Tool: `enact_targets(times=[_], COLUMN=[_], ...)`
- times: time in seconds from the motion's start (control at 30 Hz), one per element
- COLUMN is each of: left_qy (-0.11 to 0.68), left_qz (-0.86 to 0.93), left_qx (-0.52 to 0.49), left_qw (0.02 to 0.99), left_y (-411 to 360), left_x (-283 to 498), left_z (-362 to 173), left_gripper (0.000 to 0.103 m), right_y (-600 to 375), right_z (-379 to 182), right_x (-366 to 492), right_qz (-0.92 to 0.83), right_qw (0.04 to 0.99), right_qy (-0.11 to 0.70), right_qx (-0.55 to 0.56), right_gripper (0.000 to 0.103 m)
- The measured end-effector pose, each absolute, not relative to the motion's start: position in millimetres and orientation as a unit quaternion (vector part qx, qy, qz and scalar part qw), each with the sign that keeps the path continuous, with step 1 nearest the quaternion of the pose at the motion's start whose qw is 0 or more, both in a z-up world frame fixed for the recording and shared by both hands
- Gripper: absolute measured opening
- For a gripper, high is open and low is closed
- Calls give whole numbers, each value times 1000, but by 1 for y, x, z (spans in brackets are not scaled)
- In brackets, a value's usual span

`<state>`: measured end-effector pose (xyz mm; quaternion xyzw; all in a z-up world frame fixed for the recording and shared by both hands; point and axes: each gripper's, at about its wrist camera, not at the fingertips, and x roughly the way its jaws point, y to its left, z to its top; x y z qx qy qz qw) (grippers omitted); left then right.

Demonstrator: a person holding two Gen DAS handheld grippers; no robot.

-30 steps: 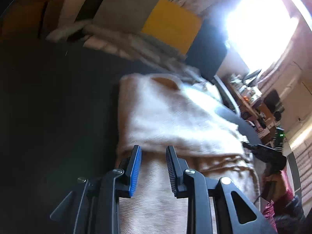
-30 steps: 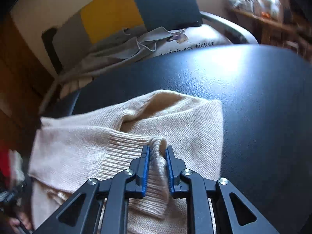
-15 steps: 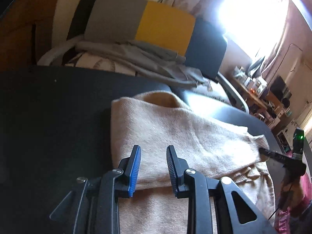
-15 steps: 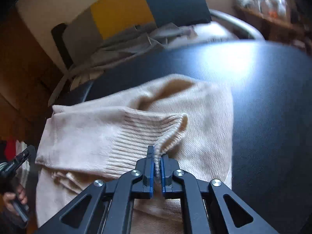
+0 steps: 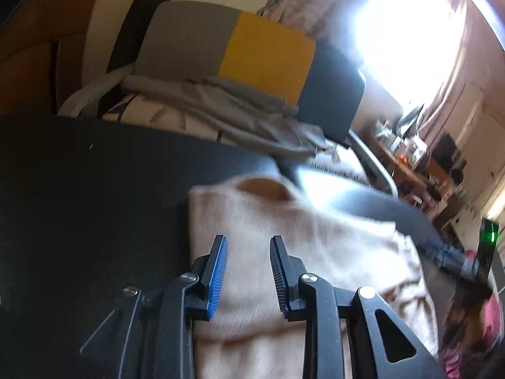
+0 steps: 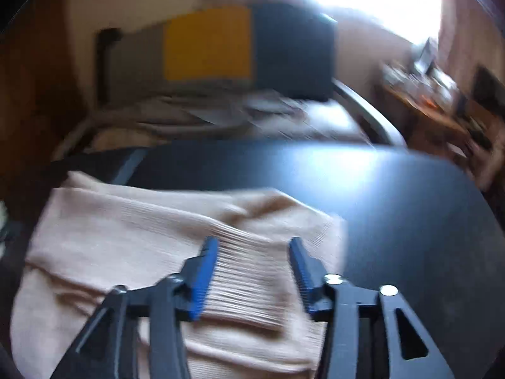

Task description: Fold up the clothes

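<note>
A beige knit sweater [image 5: 284, 246] lies partly folded on a black table [image 5: 94, 189], its neck opening toward the far edge. My left gripper [image 5: 247, 271] hangs open just above the sweater's left part, nothing between its fingers. In the right wrist view the sweater [image 6: 126, 246] has a sleeve laid across it, the ribbed cuff [image 6: 249, 268] resting flat. My right gripper [image 6: 254, 271] stands open over that cuff, jaws wide apart and not holding it. The right gripper also shows at the left wrist view's right edge [image 5: 454, 259], blurred.
Beyond the table stands a chair with a grey, yellow and dark blue back [image 5: 252, 53], grey clothes [image 5: 240, 117] heaped on its seat. A bright window [image 5: 410, 25] and a cluttered wooden shelf [image 5: 410, 164] lie to the right. Bare black tabletop [image 6: 394, 205] extends right of the sweater.
My right gripper has opened and let go of the sleeve cuff, which now lies flat across the sweater. The left gripper stays open and has barely shifted.
</note>
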<state>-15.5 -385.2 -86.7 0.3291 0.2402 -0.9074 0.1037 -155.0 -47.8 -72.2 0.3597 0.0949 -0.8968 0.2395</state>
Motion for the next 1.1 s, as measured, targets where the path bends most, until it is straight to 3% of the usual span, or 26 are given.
enact_targets(times=[0.27,0.43,0.87,0.93,1.1], left_qy=[191,174,82,87,188], left_qz=[-894,-903,-898,-900,-897], left_qx=[395,384,416,411,395], left_qw=[91,81,120,120,61], left_y=[-364,-366,-375,-371,-375], left_x=[-61,-50,-71,-49,31], left_z=[-141,-145,-136,-125,-124], left_gripper=[29,30,31,31,31], right_y=[-105,-89,-111,-98,-15], right_z=[-119,-138,-134,-123,-96], right_x=[-157,-148,-155,-150,-109], right_qz=[-858,-863,-860,-843,-826], right_qw=[291,296,302,326,365], right_qy=[105,57,55,28,-69], right_qx=[411,406,408,426,423], right_gripper=[61,63,71,71,71])
